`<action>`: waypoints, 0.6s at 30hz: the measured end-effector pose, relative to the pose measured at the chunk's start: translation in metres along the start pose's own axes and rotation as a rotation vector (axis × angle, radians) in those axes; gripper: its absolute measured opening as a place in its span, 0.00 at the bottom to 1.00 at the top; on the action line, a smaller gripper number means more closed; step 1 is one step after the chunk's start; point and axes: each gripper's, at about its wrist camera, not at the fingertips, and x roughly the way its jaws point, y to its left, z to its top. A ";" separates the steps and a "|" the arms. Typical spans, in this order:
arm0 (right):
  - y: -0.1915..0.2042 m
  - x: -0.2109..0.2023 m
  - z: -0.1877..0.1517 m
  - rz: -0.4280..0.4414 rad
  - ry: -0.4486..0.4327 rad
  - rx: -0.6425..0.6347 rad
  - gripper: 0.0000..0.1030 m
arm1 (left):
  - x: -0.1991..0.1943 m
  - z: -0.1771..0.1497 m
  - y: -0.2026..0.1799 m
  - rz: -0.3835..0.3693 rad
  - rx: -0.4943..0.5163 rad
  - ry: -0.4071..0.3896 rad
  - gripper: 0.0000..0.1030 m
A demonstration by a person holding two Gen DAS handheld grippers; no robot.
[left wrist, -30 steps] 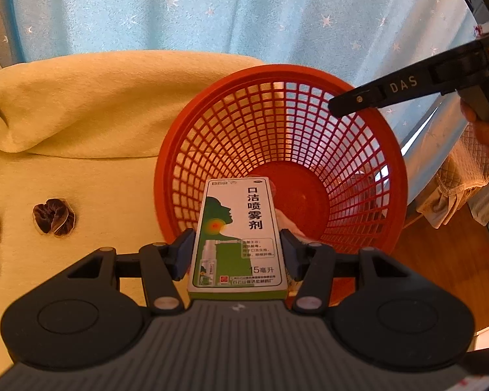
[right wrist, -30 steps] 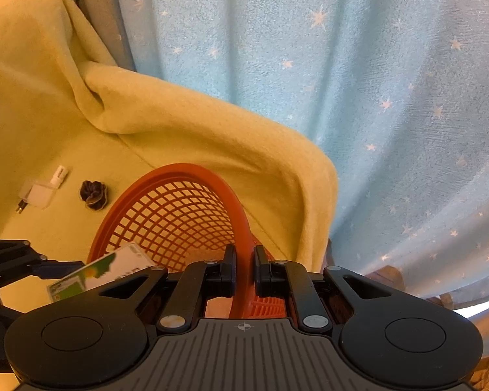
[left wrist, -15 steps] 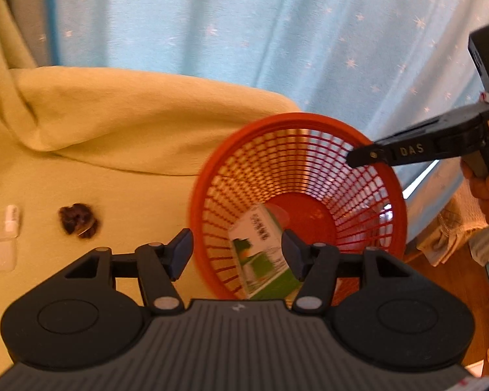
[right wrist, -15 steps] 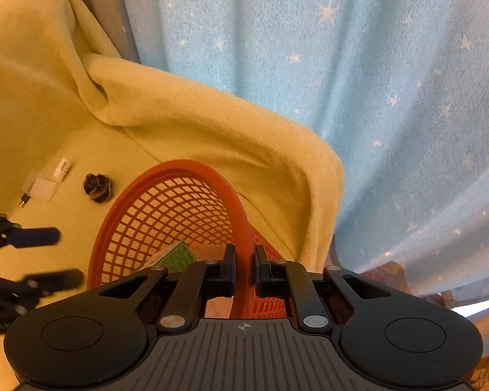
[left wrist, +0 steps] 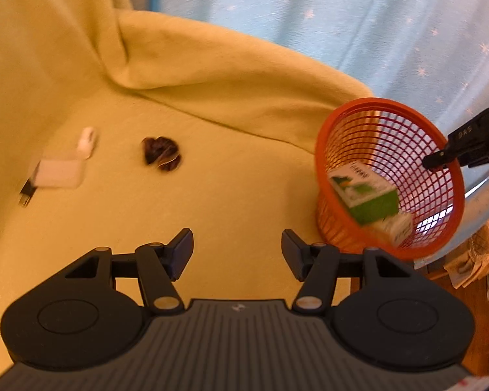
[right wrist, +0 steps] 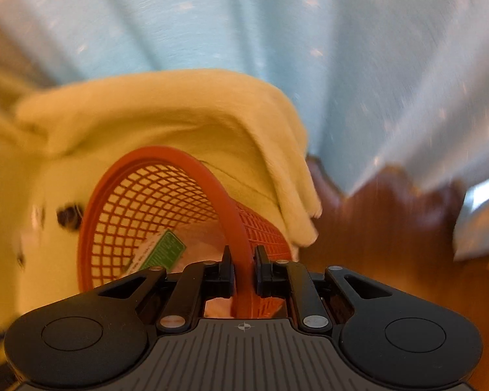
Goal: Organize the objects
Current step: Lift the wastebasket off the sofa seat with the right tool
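A red mesh basket [left wrist: 321, 150] stands tilted at the right edge of the yellow cloth [left wrist: 212, 195]. Inside it lies a green and white box [left wrist: 365, 195], on top of a smaller white box [left wrist: 397, 226]. My left gripper [left wrist: 238, 247] is open and holds nothing; it hangs over the cloth, left of the basket. My right gripper [right wrist: 243, 260] is shut on the basket rim [right wrist: 212, 182]. One of its fingers [left wrist: 463, 143] shows at the rim's far right in the left wrist view. The box's green label [right wrist: 166, 251] shows through the mesh.
A dark brown crumpled item [left wrist: 161, 154], a white plug adapter [left wrist: 57, 174] and a small white piece [left wrist: 88, 137] lie on the cloth to the left. A blue starred curtain [left wrist: 342, 16] hangs behind. Wooden floor [right wrist: 391, 228] lies past the cloth's right edge.
My left gripper let go of the green and white box, which dropped into the basket, then drew back and swung left. My right gripper kept its hold on the rim while its view swung right.
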 end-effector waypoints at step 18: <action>0.022 0.035 0.008 0.013 0.162 0.070 0.10 | -0.018 -0.003 0.063 0.164 -0.091 -0.031 0.53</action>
